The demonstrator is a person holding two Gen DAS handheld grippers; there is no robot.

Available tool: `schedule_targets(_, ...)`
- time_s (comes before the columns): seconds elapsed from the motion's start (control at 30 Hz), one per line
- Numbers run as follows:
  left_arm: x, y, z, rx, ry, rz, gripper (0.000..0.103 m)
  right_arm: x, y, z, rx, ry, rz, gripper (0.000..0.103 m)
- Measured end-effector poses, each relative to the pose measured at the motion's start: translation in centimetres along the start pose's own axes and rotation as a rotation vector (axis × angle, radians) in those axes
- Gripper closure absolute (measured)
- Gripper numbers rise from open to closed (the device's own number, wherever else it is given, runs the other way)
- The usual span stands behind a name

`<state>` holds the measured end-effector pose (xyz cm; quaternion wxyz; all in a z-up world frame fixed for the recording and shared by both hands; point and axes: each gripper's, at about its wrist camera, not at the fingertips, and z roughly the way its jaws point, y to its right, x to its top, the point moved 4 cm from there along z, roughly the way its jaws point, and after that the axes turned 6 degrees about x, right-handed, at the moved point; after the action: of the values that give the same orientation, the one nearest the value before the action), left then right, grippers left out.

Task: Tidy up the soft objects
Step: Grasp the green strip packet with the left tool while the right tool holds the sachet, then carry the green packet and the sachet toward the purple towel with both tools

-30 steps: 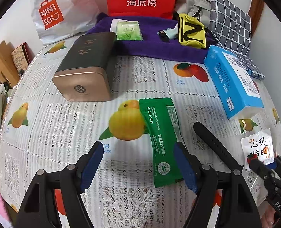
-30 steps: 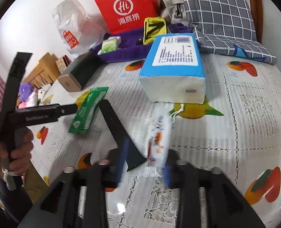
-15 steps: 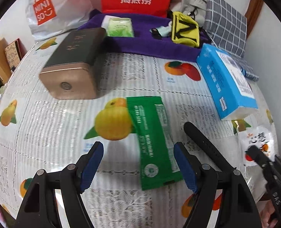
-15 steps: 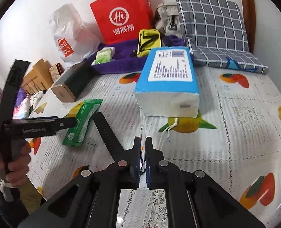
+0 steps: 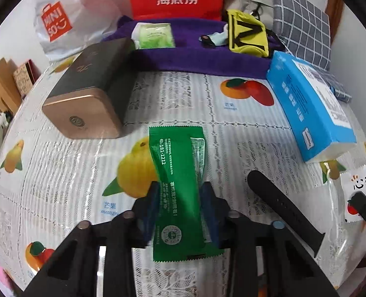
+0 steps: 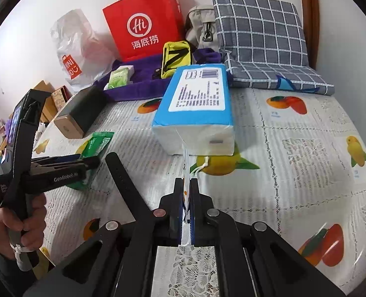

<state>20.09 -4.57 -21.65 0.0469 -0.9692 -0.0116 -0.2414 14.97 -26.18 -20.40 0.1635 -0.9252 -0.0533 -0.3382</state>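
A green foil packet [image 5: 175, 153] lies lengthwise between the blue pads [image 5: 209, 198] of my left gripper [image 5: 180, 193]. The jaws are closing, and the pads touch both long edges of the packet, whose near end rides over the fingers. The right wrist view shows the same packet [image 6: 96, 146] under the left gripper [image 6: 89, 163]. My right gripper [image 6: 187, 180] is shut on a white printed sachet [image 6: 186, 158], held edge-on just above the tablecloth. In the left wrist view that sachet [image 5: 361, 183] shows at the far right.
A blue tissue pack [image 6: 195, 113] lies just beyond the sachet. A black watch strap [image 5: 282, 205] lies between the grippers. A gold-ended dark box [image 5: 84, 109] sits left. At the back, a purple cloth [image 5: 195, 57] carries a green wipes pack [image 5: 153, 36] and a yellow pouch [image 5: 244, 34].
The left jaws have gone from wide apart to pressed against the green packet. The right jaws closed on the white sachet and turned it edge-on.
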Motion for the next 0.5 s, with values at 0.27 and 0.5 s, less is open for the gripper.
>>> schedule_targets(0.27,0.1,-2.9,-1.5,-0.035,0.008,-0.067,0.074,1.1,-1.3,-1.3,-0.012,0.025,-0.014,0.099)
schedule_targets(0.5,0.7,-4.9,-4.5,-0.046,0.056,-0.101,0.074,2.9,-3.4,-2.6,-0.002,0.055,-0.042,0.099)
